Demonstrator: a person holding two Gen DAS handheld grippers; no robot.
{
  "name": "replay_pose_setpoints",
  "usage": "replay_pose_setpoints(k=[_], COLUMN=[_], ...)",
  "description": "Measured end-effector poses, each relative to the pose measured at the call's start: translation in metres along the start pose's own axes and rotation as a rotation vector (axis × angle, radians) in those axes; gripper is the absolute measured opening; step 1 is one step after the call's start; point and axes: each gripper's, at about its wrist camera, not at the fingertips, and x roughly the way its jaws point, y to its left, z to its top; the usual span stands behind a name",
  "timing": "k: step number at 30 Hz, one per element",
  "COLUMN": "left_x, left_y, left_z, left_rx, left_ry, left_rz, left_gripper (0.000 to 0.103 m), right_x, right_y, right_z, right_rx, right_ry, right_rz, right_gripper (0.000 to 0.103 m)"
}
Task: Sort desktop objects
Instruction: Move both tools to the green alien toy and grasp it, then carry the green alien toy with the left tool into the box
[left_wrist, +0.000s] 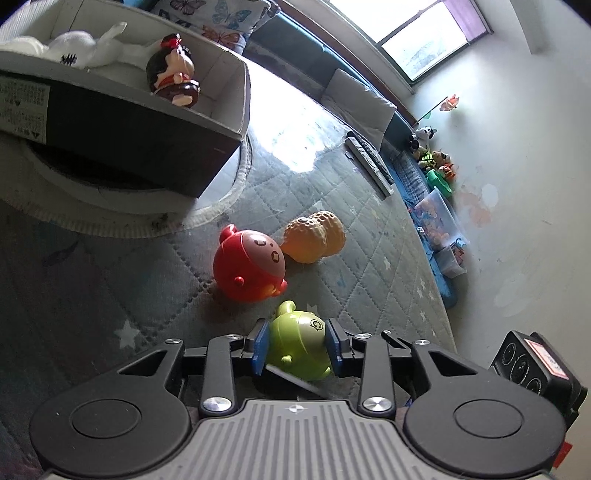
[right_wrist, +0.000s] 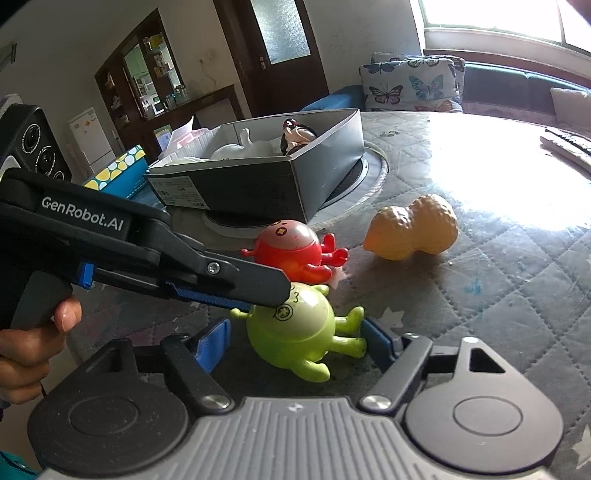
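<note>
Room: window, butterfly cushion and dark cabinets around the table.
Table (right_wrist: 498, 266): quilted grey cover, sunlit at the far side.
Box (right_wrist: 258, 184): open, grey, already holding two figures; stands beyond the toys.
Peanut toy (right_wrist: 412, 229): lies alone, right of the red toy (right_wrist: 291, 251).
Green toy (right_wrist: 295, 332): on its side on the table, legs pointing right, between both pairs of jaws.
Right gripper (right_wrist: 295, 341): jaws spread, flanking the toy without contact.
Left gripper (left_wrist: 297, 345): jaws close beside the toy; contact unclear.
</note>
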Motion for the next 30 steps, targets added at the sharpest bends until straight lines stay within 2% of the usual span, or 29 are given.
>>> replay_pose_setpoints(k=[5,11,16,23,30], left_x=[0.0,-0.002,-0.015,-0.052,-0.088], left_y=[0.001,0.001,-0.005,-0.018,-0.008], left_z=[-0.001,-0.003,-0.001,0.021,0.066], left_rx=[-0.008,-0.006,0.015,0.067,0.069], left_ry=[-0.006,-0.007,-0.039,-0.159,-0.288], left_rz=[-0.009,-0.02,-0.035,-0.052,-0.029], left_gripper=[0.036,0.035,0.035,0.035,0.035], right_x=[-0.001,-0.003,-0.012,-0.026,-0.007], right_y=[0.0,0.002,0.01,0.03,0.054], right_z=[-0.001,-0.002,0.004,0.042,0.102], right_rx=[-0.005,-0.011,-0.041,-0.123,-0.218], right_ry=[-0.006,-0.007,-0.033,-0.112,-0.171], right_rz=[-0.019,-0.023,-0.029,-0.029,0.002], right_gripper=[0.067,0.067,0.067,0.067,0.067])
